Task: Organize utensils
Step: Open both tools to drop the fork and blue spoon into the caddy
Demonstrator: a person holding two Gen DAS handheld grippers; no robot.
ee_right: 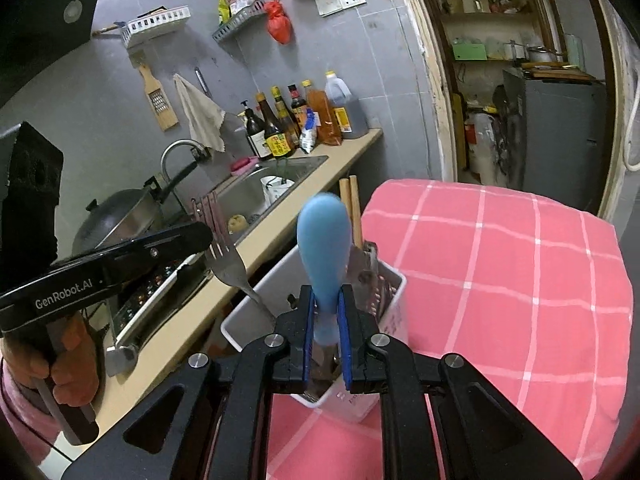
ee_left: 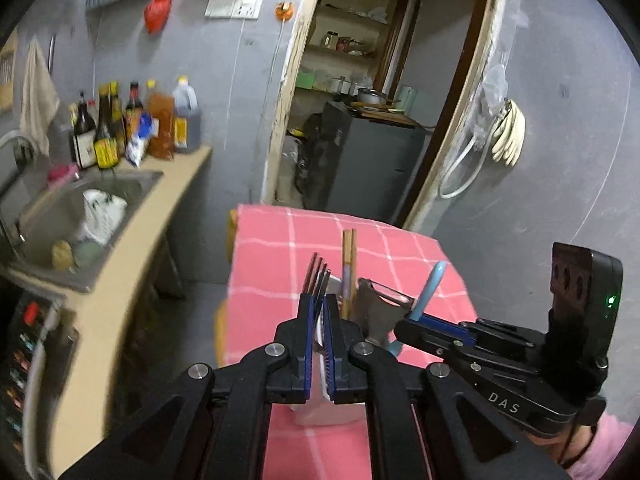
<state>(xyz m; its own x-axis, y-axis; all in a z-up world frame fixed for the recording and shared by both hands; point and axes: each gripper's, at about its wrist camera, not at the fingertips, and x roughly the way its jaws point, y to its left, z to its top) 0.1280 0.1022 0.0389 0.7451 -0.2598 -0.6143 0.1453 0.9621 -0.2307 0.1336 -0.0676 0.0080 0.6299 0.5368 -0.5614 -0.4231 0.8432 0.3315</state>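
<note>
A white utensil holder stands on the pink checked tablecloth. It holds wooden chopsticks and a metal grater. My left gripper is shut on a metal fork, tines up, over the holder; the fork also shows in the right wrist view. My right gripper is shut on a blue spoon, bowl up, with its lower end inside the holder. In the left wrist view the blue spoon and chopsticks stand just right of the fork.
A counter with a steel sink, a wok and several sauce bottles runs along the left. A doorway with a grey cabinet lies behind the table. The holder sits near the table's left edge.
</note>
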